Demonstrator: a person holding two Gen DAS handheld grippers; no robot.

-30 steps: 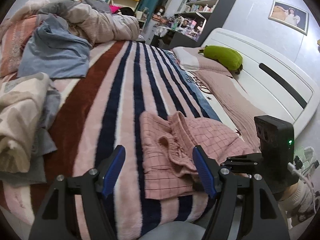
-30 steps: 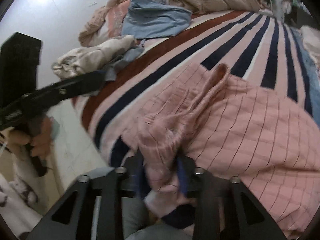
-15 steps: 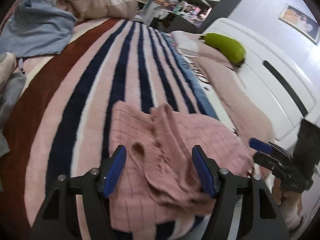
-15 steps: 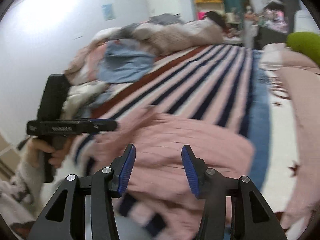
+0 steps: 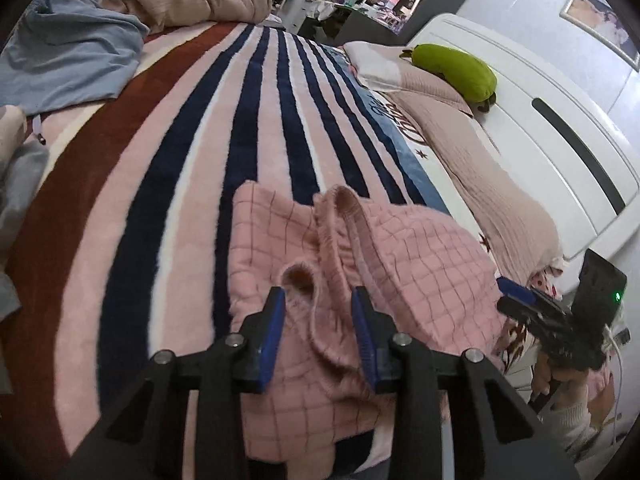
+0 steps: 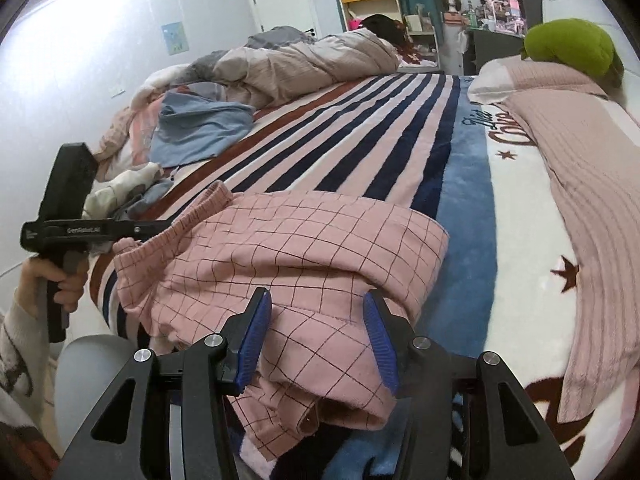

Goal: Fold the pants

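A pair of pink fleece pants with a thin dark grid pattern lies in a rumpled heap at the near edge of a bed, on a plush blanket striped in pink, navy, white and maroon. Its ribbed elastic waistband stands up in a curled ridge along the middle of the heap, and 1 open cuff shows beside it. The left gripper, black with blue pads, has just been narrowing its jaws; they now stand narrow with a fold of the waistband fabric between them, though whether the pads press it is unclear. The right gripper has its jaws partly open around a thick folded hem at the opposite end of the pants, the fabric lying between the pads without being squeezed. 1 hand grips the left gripper's handle. Farther up the bed lie 1 crumpled light-blue garment, 1 beige quilted duvet, 1 ribbed pink pillow and 1 green plush toy against the white headboard.
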